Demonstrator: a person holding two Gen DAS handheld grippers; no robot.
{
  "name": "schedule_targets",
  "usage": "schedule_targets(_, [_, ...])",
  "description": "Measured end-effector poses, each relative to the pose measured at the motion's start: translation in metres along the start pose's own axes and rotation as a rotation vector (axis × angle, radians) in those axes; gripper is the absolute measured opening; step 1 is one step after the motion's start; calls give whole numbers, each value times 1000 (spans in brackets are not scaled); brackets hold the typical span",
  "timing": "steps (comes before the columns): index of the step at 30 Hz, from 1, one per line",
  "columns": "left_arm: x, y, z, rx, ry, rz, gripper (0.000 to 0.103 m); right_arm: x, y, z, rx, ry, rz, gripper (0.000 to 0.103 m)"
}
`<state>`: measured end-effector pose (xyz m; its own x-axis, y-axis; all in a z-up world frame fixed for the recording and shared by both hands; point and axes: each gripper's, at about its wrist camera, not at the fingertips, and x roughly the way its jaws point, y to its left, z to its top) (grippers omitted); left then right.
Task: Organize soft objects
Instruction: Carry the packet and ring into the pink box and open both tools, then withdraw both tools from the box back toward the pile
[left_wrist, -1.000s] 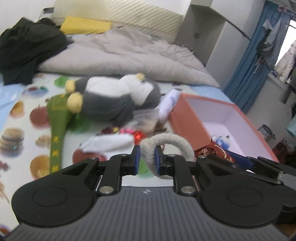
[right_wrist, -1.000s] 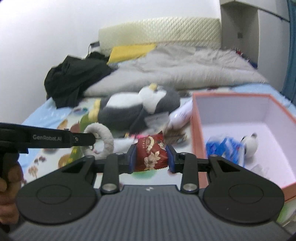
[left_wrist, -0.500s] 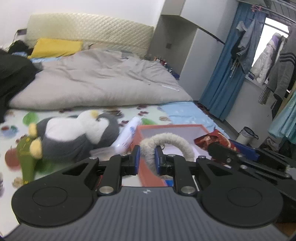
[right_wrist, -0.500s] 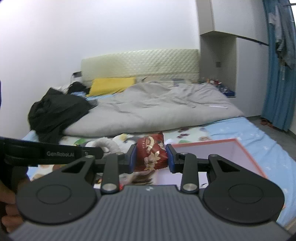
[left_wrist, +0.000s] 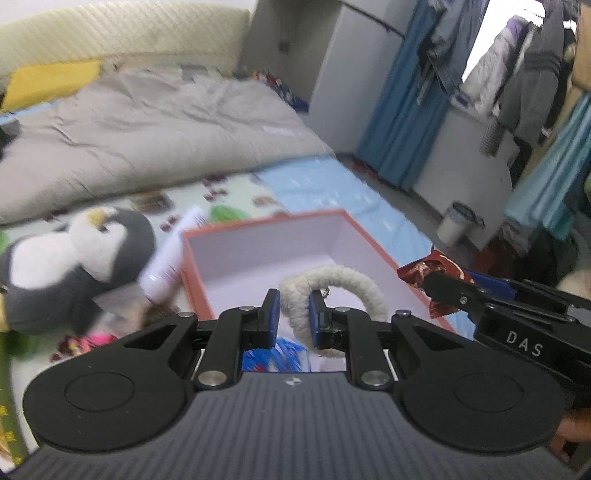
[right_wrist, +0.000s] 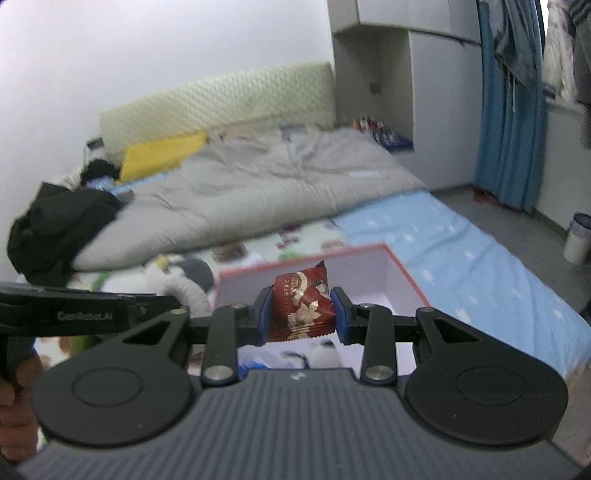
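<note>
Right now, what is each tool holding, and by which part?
The left tool pinches the fuzzy white ring at one side of its loop. The right tool clamps the red snack packet by its side edges.

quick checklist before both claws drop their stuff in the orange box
1. Left claw clamped on the white fuzzy ring: ok.
2. Right claw clamped on the red snack packet: ok.
3. Orange box open, with bare floor inside: ok.
4. Ring over the box opening: ok, judging by the left wrist view.
5. Packet over the box: ok, judging by the right wrist view.
6. Height above the box floor: cannot tell.
</note>
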<state>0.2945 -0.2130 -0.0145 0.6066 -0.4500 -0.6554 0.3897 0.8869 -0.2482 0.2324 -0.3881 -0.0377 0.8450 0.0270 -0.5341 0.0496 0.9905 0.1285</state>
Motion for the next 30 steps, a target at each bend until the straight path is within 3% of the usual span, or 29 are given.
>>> schedule_targets(9, [75,-21,-27,30,147,9,20,25,-39,-34,36,126,-50,37])
schedule_targets(16, [103,-16,-46,24,211,24,20,47,-58,-64,64,213,-58,38])
schedule_targets(20, [108,-13,-50,25,221,38,23,53,-60,-72,71,237,-48,38])
schedule_targets(23, [107,-11,-49,31,215,50,43,54,-61,-75,78,240,-56,42])
schedule_targets(25, [102,-10,-48,33,199,49,45,52,-63,-74,87,239,-56,49])
schedule_targets(30, [79,-13,-40,42,144,28,45,37,-60,-65,87,183,-44,50])
